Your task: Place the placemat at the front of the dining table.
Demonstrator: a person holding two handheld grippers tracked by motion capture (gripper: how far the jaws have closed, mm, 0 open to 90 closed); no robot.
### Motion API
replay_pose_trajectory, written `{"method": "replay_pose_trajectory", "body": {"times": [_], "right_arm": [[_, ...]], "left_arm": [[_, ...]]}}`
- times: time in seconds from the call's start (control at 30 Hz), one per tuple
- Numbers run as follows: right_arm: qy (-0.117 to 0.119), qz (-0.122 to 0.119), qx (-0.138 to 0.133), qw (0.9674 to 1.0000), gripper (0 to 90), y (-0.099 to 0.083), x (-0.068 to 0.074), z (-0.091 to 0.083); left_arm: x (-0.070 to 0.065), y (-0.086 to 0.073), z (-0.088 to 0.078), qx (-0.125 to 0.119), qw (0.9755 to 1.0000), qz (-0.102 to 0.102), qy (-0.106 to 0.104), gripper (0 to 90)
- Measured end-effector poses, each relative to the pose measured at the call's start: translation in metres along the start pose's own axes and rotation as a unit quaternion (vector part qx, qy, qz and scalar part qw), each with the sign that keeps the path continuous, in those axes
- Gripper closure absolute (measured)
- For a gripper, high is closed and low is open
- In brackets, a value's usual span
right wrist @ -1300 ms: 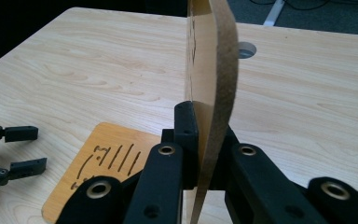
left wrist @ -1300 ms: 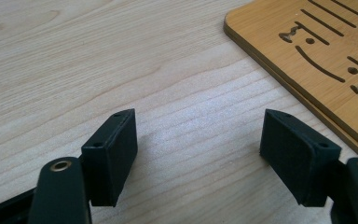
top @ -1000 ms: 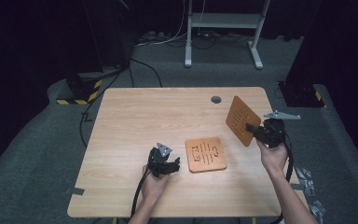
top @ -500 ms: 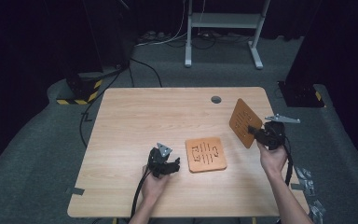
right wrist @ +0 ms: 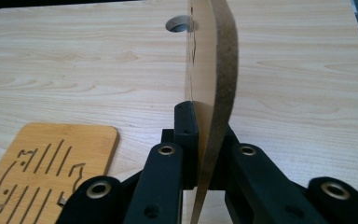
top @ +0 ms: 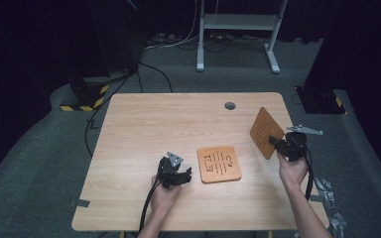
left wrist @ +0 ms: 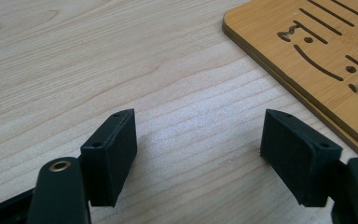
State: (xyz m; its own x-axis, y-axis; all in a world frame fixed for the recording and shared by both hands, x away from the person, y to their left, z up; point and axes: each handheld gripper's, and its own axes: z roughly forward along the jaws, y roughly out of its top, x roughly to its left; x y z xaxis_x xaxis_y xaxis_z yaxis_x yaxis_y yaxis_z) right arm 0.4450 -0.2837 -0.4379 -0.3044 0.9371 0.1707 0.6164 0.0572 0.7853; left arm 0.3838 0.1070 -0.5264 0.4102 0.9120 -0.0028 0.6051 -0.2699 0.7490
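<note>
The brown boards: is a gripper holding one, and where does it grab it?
Yes. The right gripper pinches the raised board by its near edge. The left gripper holds nothing.

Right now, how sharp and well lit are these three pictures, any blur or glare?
High view: table evenly lit, dark surroundings, soft detail. Left gripper view: wood grain crisp with a pale sheen between the left claw jaws, their near ends blurred. Right gripper view: right claw and the held board blur close up; flat board sharp.
</note>
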Motion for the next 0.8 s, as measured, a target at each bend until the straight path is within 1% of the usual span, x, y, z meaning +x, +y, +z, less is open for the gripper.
{"method": "replay_pose_trajectory", "body": {"times": [0.03, 0.17, 0.2, 0.23, 0.27, 0.43, 0.53, 0.6, 0.67, 0.7, 0.8], "right_arm": [[-0.001, -0.001, 0.002, 1.0, 86.6, -0.001, -0.001, 0.001], [-0.004, 0.013, 0.002, 0.9999, 86.6, -0.007, -0.004, 0.004], [-0.007, 0.013, 0.001, 0.9999, 86.6, -0.008, -0.004, 0.005], [-0.006, 0.017, 0.004, 0.9998, 86.5, -0.009, -0.005, 0.006], [-0.006, 0.014, 0.004, 0.9999, 86.5, -0.01, -0.007, 0.007], [-0.004, 0.029, 0.0, 0.9996, 86.4, -0.016, -0.01, 0.008], [-0.005, 0.02, 0.003, 0.9998, 85.7, -0.017, -0.011, 0.008], [-0.012, 0.02, 0.008, 0.9997, 84.4, -0.018, -0.011, 0.009], [-0.017, 0.015, 0.012, 0.9997, 83.1, -0.021, -0.015, 0.011], [-0.018, 0.021, 0.015, 0.9995, 82.5, -0.022, -0.015, 0.011], [-0.021, 0.02, 0.019, 0.9994, 80.0, -0.024, -0.018, 0.011]], "left_arm": [[0.0, 0.0, 0.0, 0.0, 1.0, 0.0, 0.0, 27.0], [0.0, 0.0, 0.0, 0.0, 1.0, 0.0, 0.0, 27.0], [0.0, 0.0, 0.0, 0.0, 1.0, 0.0, 0.0, 27.0], [0.0, 0.0, 0.0, 0.0, 1.0, 0.0, 0.0, 27.0], [0.0, 0.0, 0.0, 0.0, 1.0, 0.0, 0.0, 27.0], [0.0, 0.0, 0.0, 0.0, 1.0, 0.0, 0.0, 26.9], [0.0, 0.0, 0.0, 0.0, 1.0, 0.0, 0.0, 26.9], [0.0, 0.0, 0.0, 0.0, 1.0, 0.0, 0.0, 26.9], [0.0, 0.0, 0.0, 0.0, 1.0, 0.0, 0.0, 26.9], [0.0, 0.0, 0.0, 0.0, 1.0, 0.0, 0.0, 26.9], [0.0, 0.0, 0.0, 0.0, 1.0, 0.0, 0.0, 26.9]]}}
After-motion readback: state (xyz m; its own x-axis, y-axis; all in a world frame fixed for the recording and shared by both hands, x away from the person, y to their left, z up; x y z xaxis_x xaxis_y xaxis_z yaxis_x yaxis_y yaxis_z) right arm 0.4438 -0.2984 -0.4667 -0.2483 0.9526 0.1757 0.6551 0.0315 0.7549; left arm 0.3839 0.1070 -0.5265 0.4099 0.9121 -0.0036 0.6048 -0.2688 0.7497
